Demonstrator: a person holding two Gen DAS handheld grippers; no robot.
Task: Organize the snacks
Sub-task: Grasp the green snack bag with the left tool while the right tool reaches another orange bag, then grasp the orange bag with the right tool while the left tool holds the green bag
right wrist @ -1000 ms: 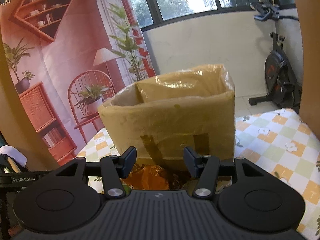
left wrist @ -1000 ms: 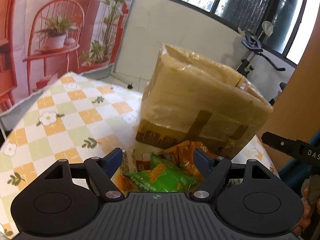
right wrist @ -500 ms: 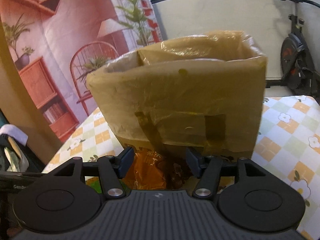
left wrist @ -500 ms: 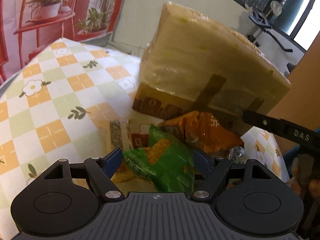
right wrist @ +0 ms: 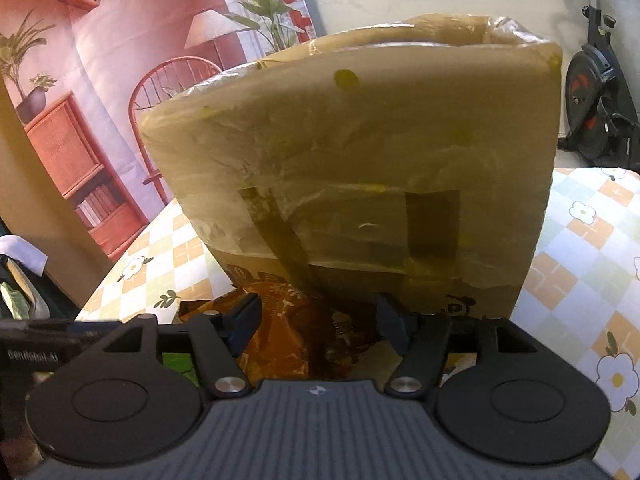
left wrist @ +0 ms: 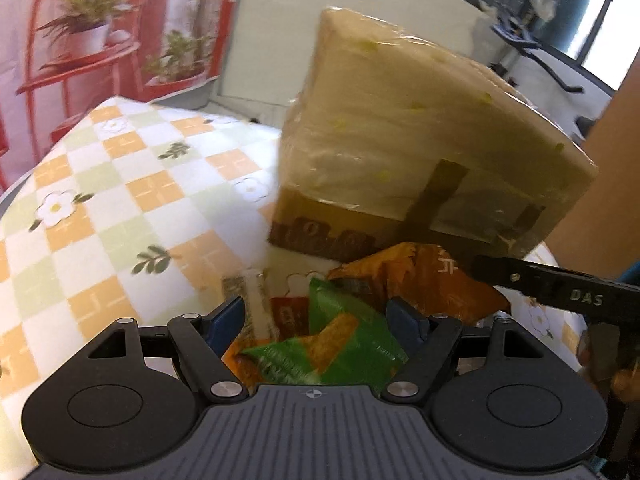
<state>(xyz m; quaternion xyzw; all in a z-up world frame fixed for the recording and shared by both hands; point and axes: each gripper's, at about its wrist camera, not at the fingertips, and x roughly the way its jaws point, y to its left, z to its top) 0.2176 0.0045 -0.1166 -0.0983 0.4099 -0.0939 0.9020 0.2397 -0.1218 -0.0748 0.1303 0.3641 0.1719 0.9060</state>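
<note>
A tall cardboard box (left wrist: 420,168) wrapped in clear plastic stands on the checkered table; it also fills the right wrist view (right wrist: 360,168). Snack packets lie in a pile at its foot. My left gripper (left wrist: 318,316) is open with a green packet (left wrist: 340,344) between its fingers and an orange packet (left wrist: 420,280) just beyond. My right gripper (right wrist: 316,316) is open right over the orange packet (right wrist: 292,328), close to the box's front wall. A pale packet with a red label (left wrist: 272,312) lies beside the green one.
The floral checkered tablecloth (left wrist: 120,208) stretches to the left of the box and to its right (right wrist: 580,260). The right gripper's arm (left wrist: 560,292) crosses the right of the left wrist view. An exercise bike (right wrist: 596,100) stands behind the table.
Both grippers have moved closer to the box and lower over the snack pile. The box now looms larger in both views. Both jaws stay open.
</note>
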